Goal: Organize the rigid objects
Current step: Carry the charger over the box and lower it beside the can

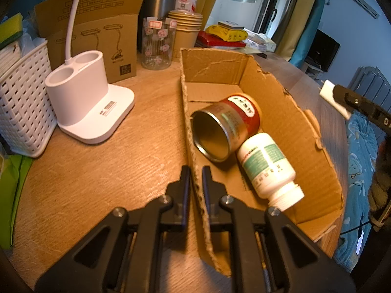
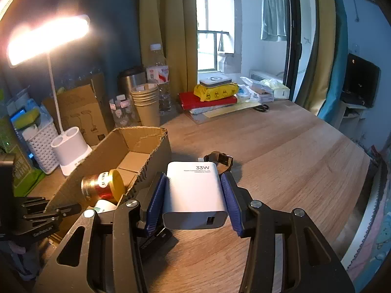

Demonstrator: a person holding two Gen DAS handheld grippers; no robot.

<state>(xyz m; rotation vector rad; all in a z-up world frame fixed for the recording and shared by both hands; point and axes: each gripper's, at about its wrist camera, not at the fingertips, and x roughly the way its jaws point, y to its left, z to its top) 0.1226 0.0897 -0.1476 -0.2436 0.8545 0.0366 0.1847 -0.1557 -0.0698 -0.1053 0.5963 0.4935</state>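
An open cardboard box [image 1: 300,127] lies on the wooden desk. Inside it a red tin can [image 1: 227,127] lies on its side against a white pill bottle [image 1: 267,168]. My left gripper [image 1: 195,171] is shut on the box's near wall. A white charger block [image 2: 194,194] marked 33W sits between the blue pads of my right gripper [image 2: 194,188], held above the desk just right of the box [image 2: 144,151]. In the left wrist view the charger [image 1: 334,95] shows at the far right, above the box's right side. A watch [image 2: 221,162] lies on the desk beyond the charger.
A white desk lamp base [image 1: 88,102], a white woven basket [image 1: 22,102], a cardboard package [image 1: 97,39], a glass jar [image 1: 157,44] and stacked paper cups [image 1: 187,31] line the back. Books and a yellow pouch [image 2: 215,92] lie farther back. Bare desk stretches right of the box.
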